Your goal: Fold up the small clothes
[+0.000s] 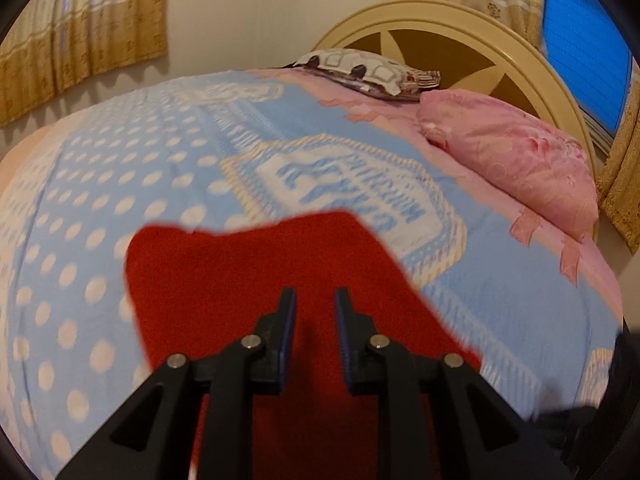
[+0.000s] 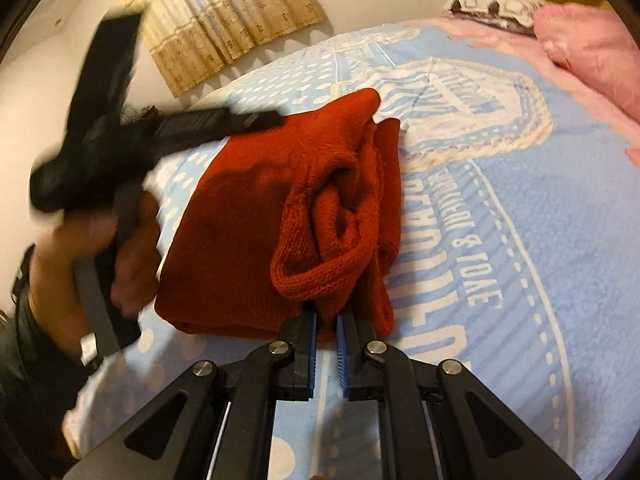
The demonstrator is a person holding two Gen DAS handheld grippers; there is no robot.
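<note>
A red sweater (image 2: 280, 216) lies bunched on the bed, on a blue blanket (image 2: 500, 260) with white dots and lettering. It is partly folded: one flat panel lies to the left, and a rolled cuff or hem loops over a rumpled heap of folds on the right side.

The right gripper (image 2: 327, 320) sits low at the near edge of the sweater. Its blue-padded fingers (image 2: 310, 340) stand a little apart, with a fold of the red knit tucked into the narrow gap between the tips. Whether the pads truly pinch the cloth, I cannot tell.

The left gripper (image 1: 315, 300) hovers over the flat part of the sweater (image 1: 256, 280), its fingers parted with nothing between them, only red cloth seen below. From the right side, that same gripper (image 2: 264, 119) shows as a blurred black shape at the sweater's far left edge, held in the person's hand (image 2: 100, 256).

At the head of the bed, a pink pillow (image 1: 512, 164) rests on a pink sheet (image 1: 560, 264), and a patterned pillow (image 1: 368, 70) lies behind it against the cream headboard (image 1: 460, 24). Beige curtains (image 1: 80, 32) hang on the wall to the left.
</note>
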